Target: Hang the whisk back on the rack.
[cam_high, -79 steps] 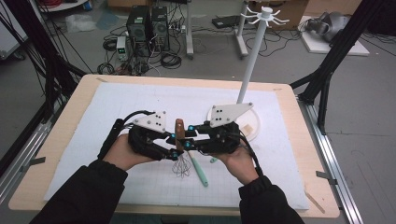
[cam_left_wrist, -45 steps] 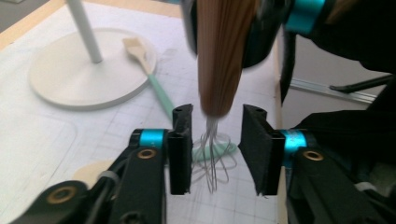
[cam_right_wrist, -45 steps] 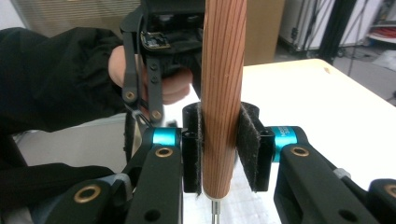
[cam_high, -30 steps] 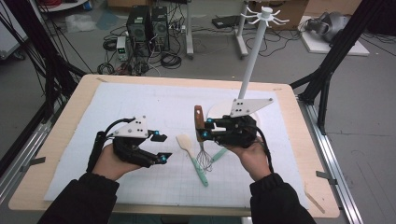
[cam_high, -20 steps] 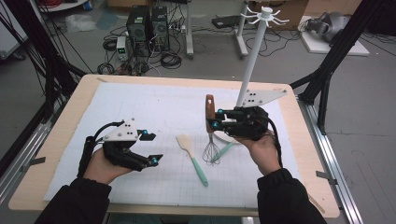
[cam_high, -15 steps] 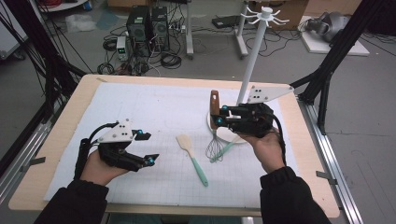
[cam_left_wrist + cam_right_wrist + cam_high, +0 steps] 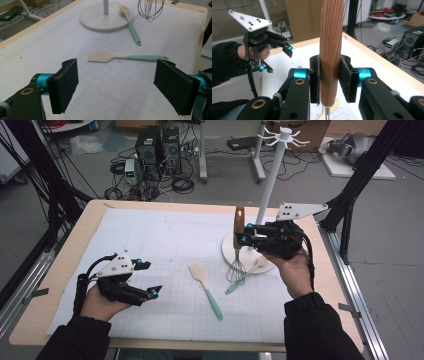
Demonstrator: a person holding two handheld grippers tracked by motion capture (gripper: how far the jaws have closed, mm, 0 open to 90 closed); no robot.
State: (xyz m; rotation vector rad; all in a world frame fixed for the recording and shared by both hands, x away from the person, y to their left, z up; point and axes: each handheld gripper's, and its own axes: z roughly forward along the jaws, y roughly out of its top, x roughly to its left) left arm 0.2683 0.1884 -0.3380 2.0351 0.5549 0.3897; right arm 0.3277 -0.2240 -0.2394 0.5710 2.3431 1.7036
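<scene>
A whisk with a wooden handle (image 7: 239, 221) (image 7: 332, 50) hangs upright above the mat, its wire head (image 7: 236, 270) (image 7: 150, 10) near the stand's base. My right gripper (image 7: 243, 239) (image 7: 331, 80) is shut on the handle, pads pressing both sides. My left gripper (image 7: 150, 278) (image 7: 118, 86) hovers low at the near left; its jaws have just been opening and nothing is between them. It also shows far off in the right gripper view (image 7: 272, 47). A teal-handled spatula (image 7: 205, 287) (image 7: 125, 57) lies flat on the mat.
A white hook stand (image 7: 270, 180) rises from a round base (image 7: 227, 251) (image 7: 105, 18) at the back right. A second teal-handled spatula (image 7: 247, 272) (image 7: 130, 21) rests partly on that base. A white gridded mat (image 7: 150, 235) covers the wooden table.
The right gripper has lifted the whisk up and to the right, toward the stand. The left gripper has drawn back to the near left, and its jaws stand wider.
</scene>
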